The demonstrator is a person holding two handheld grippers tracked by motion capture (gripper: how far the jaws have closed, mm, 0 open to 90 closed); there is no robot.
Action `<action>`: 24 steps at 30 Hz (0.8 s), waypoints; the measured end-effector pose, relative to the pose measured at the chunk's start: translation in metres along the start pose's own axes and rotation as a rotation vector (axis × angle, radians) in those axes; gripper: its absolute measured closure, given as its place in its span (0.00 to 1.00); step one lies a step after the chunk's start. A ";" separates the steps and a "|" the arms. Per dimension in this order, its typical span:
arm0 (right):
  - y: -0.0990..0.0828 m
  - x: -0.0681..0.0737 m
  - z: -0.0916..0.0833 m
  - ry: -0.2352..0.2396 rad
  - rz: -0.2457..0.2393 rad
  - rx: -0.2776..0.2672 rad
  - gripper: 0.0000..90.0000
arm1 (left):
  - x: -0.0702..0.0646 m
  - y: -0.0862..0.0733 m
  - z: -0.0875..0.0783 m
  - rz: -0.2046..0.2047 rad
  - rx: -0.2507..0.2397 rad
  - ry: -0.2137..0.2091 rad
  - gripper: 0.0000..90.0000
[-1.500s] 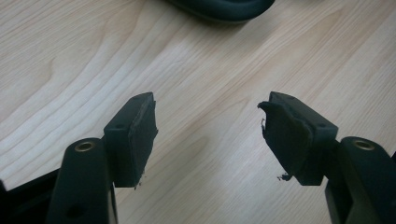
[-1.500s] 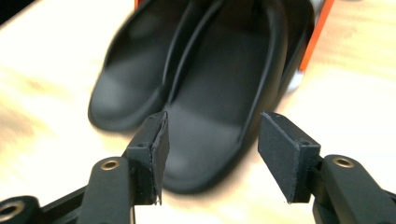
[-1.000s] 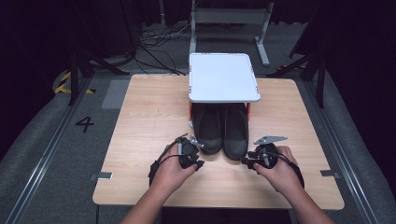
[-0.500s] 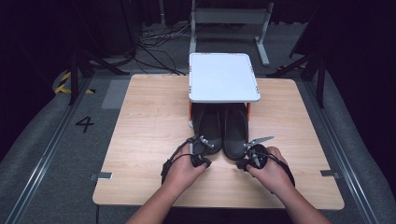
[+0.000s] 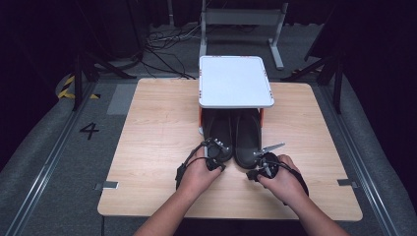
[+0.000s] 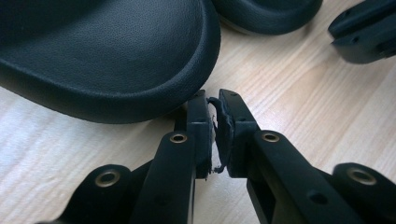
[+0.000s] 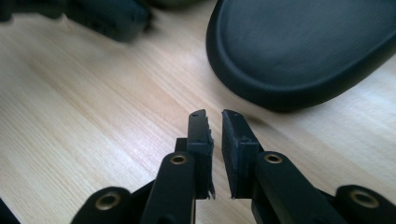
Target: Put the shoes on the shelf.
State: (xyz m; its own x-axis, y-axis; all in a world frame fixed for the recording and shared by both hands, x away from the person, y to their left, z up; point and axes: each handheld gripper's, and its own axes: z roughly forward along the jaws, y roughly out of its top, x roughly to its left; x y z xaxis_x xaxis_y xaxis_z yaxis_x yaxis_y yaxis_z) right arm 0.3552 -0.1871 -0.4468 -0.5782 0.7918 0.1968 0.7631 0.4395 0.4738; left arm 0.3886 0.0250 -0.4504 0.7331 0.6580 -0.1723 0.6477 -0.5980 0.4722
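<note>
- Black shoes (image 5: 232, 137), a pair side by side, are kept at the table's (image 5: 147, 128) middle, toes tucked under a white stand (image 5: 235, 81).
- Left gripper (image 5: 216, 160) and right gripper (image 5: 259, 164) are held at the heels; their jaws have just been closing and nothing is gripped.
- Both are set near the table's front edge, seemingly for pushing rather than grasping.

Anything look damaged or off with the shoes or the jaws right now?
The black pad lining on the left gripper looks torn: ragged edges curl between its nearly closed jaws. The right gripper shows a frayed pad edge too. The two black shoes sit straight, side by side under the white stand.
</note>
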 end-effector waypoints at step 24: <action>0.043 -0.024 0.013 -0.066 0.037 -0.075 0.95 | 0.022 0.018 -0.004 -0.042 -0.057 0.067 0.91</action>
State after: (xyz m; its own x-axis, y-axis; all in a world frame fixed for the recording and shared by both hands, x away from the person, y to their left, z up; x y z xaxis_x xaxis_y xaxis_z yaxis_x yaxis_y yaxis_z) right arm 0.4056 -0.1820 -0.4428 -0.5278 0.8342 0.1595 0.7583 0.3782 0.5310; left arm 0.4150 0.0304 -0.4425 0.6886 0.7122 -0.1360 0.6636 -0.5434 0.5142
